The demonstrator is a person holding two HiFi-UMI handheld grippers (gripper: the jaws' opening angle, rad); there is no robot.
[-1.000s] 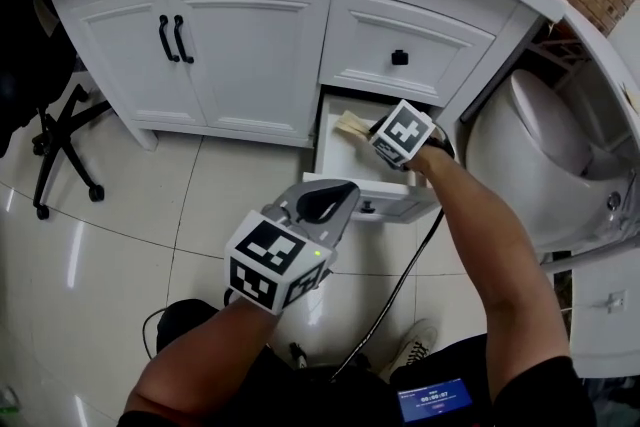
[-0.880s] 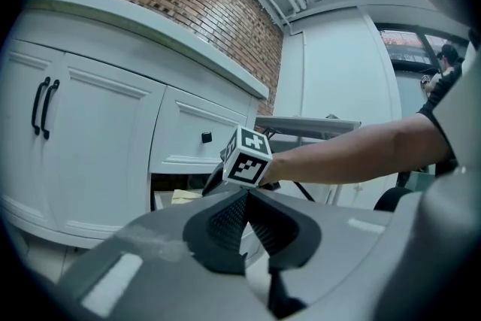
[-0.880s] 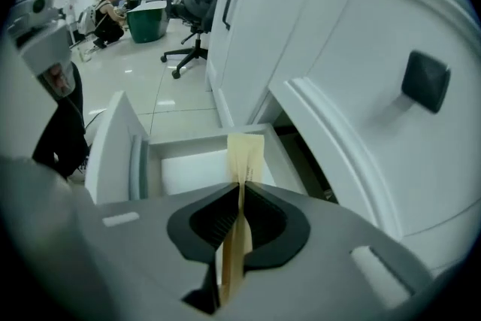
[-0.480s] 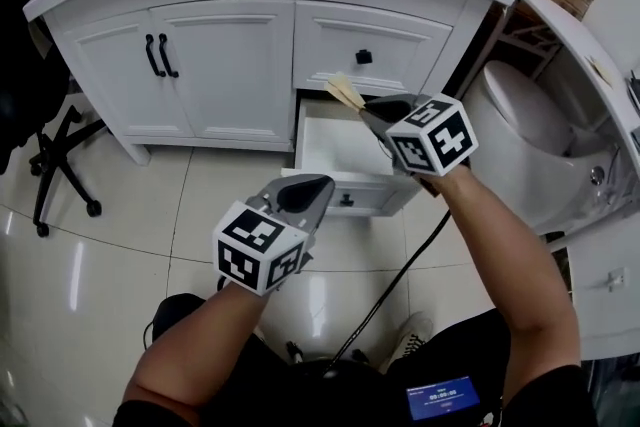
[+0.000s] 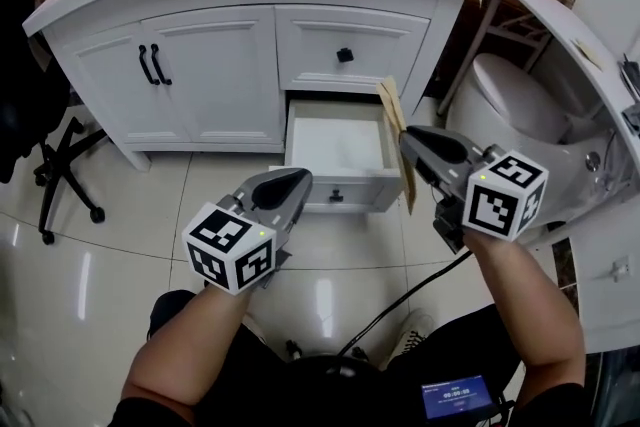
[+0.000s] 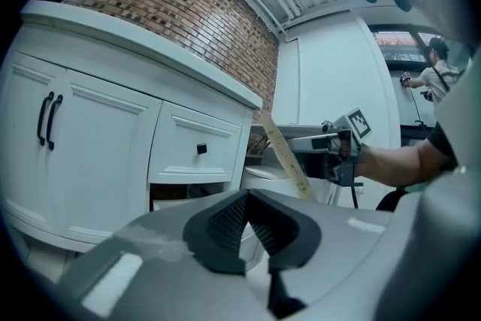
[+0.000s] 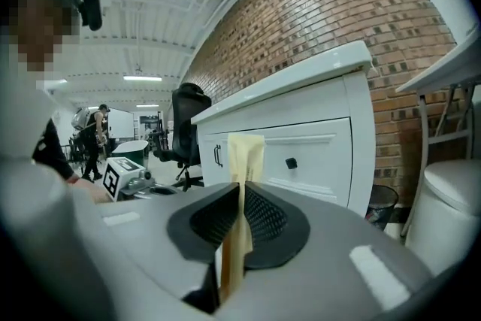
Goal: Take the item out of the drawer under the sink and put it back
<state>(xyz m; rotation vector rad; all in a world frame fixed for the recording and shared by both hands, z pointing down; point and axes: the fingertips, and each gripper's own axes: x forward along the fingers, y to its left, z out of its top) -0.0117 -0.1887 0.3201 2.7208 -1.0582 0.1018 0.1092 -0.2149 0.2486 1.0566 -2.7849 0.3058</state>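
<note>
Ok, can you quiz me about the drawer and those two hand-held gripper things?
1. True or false: the lower drawer of the white cabinet is pulled open.
2. Where is the flat tan strip? A) lying in the drawer B) clamped in the right hand-held gripper C) on the floor
3. Fill in: the left hand-held gripper holds ___.

Key: 1 true; 2 B; 3 nothing.
</note>
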